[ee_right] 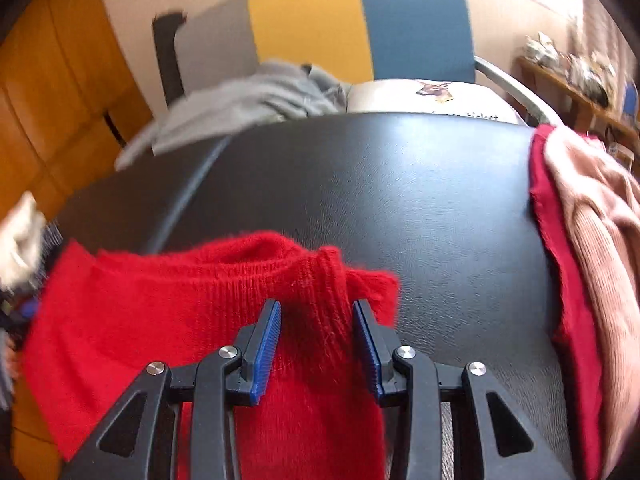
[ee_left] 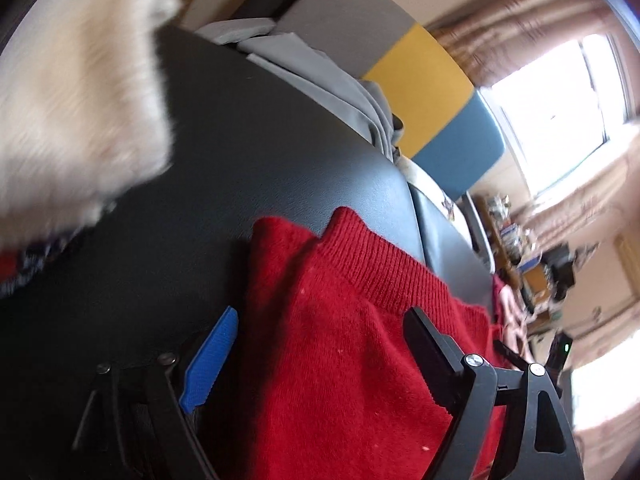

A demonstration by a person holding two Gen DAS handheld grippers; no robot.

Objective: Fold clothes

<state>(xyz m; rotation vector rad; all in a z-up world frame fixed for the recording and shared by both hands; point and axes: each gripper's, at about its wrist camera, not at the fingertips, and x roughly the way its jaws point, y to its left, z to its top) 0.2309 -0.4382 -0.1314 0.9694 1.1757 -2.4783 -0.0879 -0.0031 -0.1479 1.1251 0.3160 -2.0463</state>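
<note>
A red knitted sweater (ee_left: 340, 340) lies on a black padded surface (ee_left: 240, 152); its ribbed hem shows in the left wrist view. My left gripper (ee_left: 320, 344) is open, its jaws wide apart over the sweater, with a blue pad (ee_left: 210, 364) at the left. In the right wrist view the same red sweater (ee_right: 180, 320) lies bunched on the black surface (ee_right: 400, 200). My right gripper (ee_right: 316, 344) is open, with a ridge of the red knit between its blue pads (ee_right: 266, 352); the pads stand apart from the cloth.
A fluffy cream garment (ee_left: 76, 92) lies blurred at the upper left. Grey clothes (ee_right: 248, 104) lie at the far edge. A pink garment over dark red cloth (ee_right: 592, 240) lies at the right. A grey, yellow and blue chair back (ee_right: 360, 20) stands behind.
</note>
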